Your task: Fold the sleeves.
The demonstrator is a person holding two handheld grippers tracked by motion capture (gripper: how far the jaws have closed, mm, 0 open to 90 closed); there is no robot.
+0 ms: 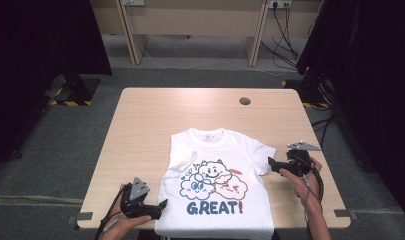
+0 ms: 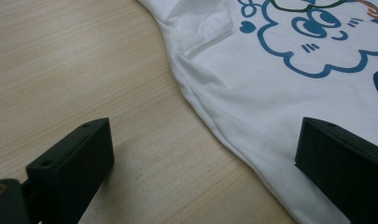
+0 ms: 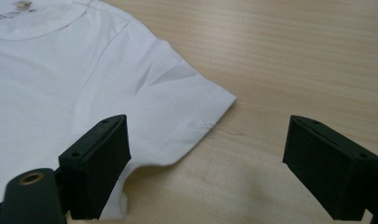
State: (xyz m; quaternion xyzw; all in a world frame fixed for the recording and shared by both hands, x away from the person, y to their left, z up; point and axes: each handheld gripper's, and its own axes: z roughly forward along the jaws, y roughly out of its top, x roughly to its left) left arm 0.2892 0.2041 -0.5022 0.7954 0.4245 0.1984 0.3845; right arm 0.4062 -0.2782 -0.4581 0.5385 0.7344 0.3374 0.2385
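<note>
Left claw sits at the near-left of the surface, its black jaws spread wide and holding nothing; in the left gripper view one jaw stands over bare wood and the other over the shirt's side hem, so the cloth edge runs between them. Right claw hangs beside the shirt's right sleeve, jaws likewise wide apart and empty; in the right gripper view the sleeve's cuff lies between them, with one jaw over the fabric and the other over wood.

A white T-shirt lies face up and flat on the near half of the surface, collar away from the person, bottom hem at the near edge and possibly draping just over it, though the high view is too coarse there to be sure. Its left sleeve looks folded in against the body. The print shows cartoon clouds outlined in blue, green and orange above the word "GREAT!".

The surface is pale wood-grain laminate, rectangular with rounded corners, and open on the far half and down both sides of the shirt. A round grommet hole sits near the far edge. Grey carpet surrounds it.
</note>
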